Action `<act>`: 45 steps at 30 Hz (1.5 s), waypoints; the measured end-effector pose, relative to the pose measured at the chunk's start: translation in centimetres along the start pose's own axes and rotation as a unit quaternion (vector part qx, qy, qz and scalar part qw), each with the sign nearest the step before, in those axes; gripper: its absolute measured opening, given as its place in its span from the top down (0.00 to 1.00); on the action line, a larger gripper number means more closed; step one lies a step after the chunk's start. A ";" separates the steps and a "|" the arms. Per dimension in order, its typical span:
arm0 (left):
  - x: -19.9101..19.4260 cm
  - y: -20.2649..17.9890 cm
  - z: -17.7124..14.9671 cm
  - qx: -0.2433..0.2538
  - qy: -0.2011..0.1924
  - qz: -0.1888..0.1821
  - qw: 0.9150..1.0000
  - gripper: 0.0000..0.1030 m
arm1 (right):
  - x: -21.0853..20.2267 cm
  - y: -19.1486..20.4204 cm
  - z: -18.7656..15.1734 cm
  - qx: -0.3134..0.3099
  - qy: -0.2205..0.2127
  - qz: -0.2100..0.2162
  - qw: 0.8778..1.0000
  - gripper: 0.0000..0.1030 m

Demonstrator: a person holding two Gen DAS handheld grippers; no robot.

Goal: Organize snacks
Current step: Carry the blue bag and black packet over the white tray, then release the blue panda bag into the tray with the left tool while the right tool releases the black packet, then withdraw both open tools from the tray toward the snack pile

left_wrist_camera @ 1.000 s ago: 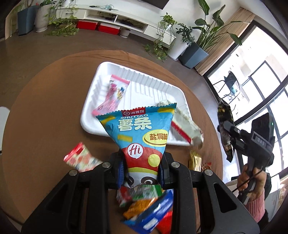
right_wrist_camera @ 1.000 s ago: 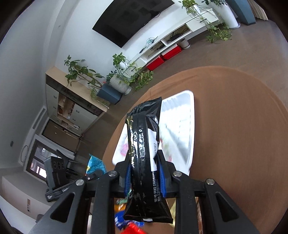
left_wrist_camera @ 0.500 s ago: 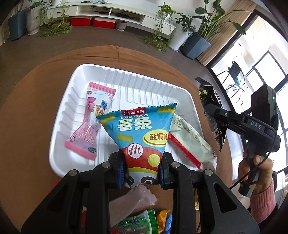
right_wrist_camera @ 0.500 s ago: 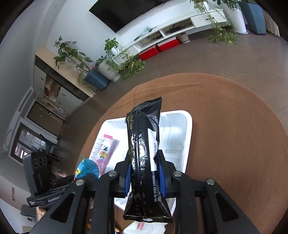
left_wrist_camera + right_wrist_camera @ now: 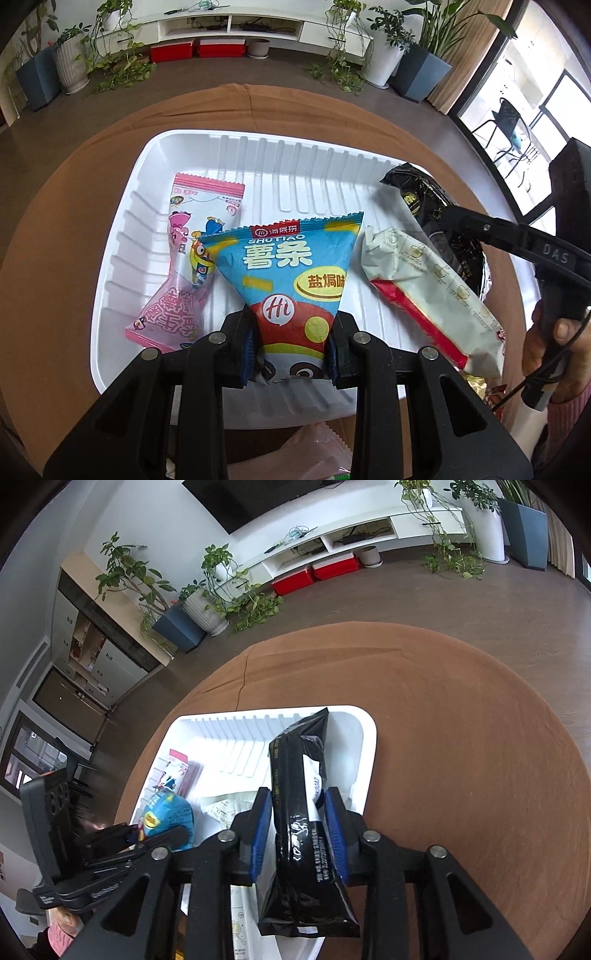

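Round brown counter (image 5: 55,258) on a dark wood floor; white TV shelf with red boxes and potted plants run along the top of the left wrist view, windows upper right.

White ribbed tray (image 5: 258,166) sits mid-frame. In it: pink cartoon packet (image 5: 184,266) at left, pale packet with a red stripe (image 5: 424,291) at right, overhanging the near rim.

My left fingers (image 5: 291,347) clamp the blue chip bag (image 5: 291,266) by its bottom corner, over the tray middle; print reads "SHUTIAO" and "Hi".

My right fingers (image 5: 299,830) are opening, blue pads just off the black snack bag (image 5: 295,812) between them, over the tray's right end; its white print is too small to read. "DAS" shows on the right gripper body.

Tray's far half is free; bare counter all round it.
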State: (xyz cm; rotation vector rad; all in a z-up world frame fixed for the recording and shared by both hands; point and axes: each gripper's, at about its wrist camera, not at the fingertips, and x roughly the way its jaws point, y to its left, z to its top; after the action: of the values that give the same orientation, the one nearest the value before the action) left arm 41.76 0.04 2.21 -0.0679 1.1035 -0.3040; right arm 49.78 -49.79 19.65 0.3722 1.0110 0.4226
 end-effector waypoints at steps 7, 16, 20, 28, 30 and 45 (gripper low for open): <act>0.1 0.7 0.0 0.005 -0.011 0.021 1.000 0.73 | -1.4 0.6 -0.4 -0.003 -0.021 -0.005 1.000 0.63; -1.7 1.6 0.0 0.000 -0.041 0.039 0.998 0.47 | -4.3 1.5 -2.3 -0.011 -0.049 -0.006 0.999 0.60; -3.2 1.6 -0.2 0.003 -0.054 0.044 0.998 0.47 | -5.6 2.2 -3.2 -0.017 -0.056 -0.003 0.998 0.57; -6.8 1.9 -2.2 -0.002 -0.072 0.038 0.997 0.47 | -8.8 2.8 -5.7 0.001 -0.080 0.023 0.997 0.52; -8.1 2.3 -3.3 -0.004 -0.075 0.034 0.997 0.47 | -9.6 2.9 -6.4 0.006 -0.084 0.030 0.996 0.52; -13.5 5.5 -13.9 -0.041 -0.065 0.020 0.997 0.47 | -12.9 7.0 -17.2 0.015 -0.077 0.054 0.995 0.40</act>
State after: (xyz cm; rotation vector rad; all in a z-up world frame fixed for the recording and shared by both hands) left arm 25.02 10.41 6.54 -0.1364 0.9867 -0.2154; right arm 27.63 -48.52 24.17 0.4807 0.8503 0.4692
